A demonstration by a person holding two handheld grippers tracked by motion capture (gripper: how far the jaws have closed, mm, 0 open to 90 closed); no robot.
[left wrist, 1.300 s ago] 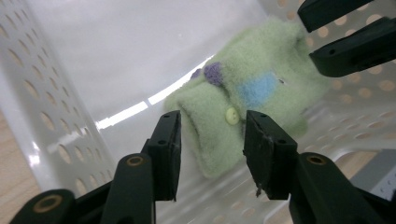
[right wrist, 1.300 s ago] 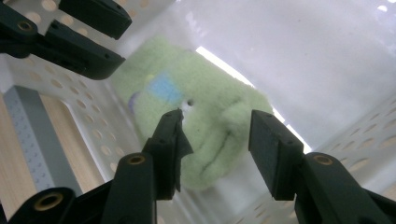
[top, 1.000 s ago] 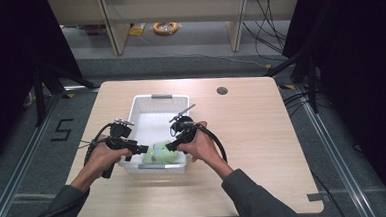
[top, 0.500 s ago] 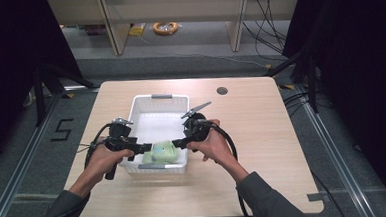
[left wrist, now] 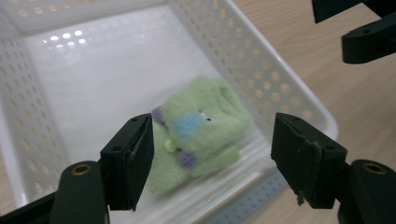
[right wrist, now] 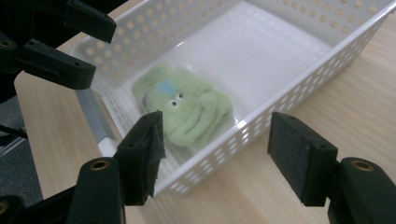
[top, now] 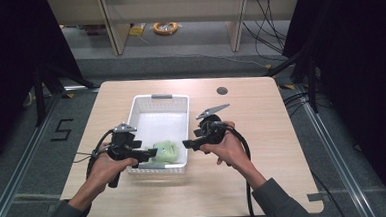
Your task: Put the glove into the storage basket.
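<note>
Bright overhead light on the worktop [top: 261, 110], dark surroundings, glare spots on the basket floor [left wrist: 65, 37], soft blurred close-ups

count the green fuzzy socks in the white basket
1. A folded green fuzzy sock with a small face lies on the floor of the white basket, at the end nearest the person, between the two grippers. A second sock may be folded inside it.
</note>
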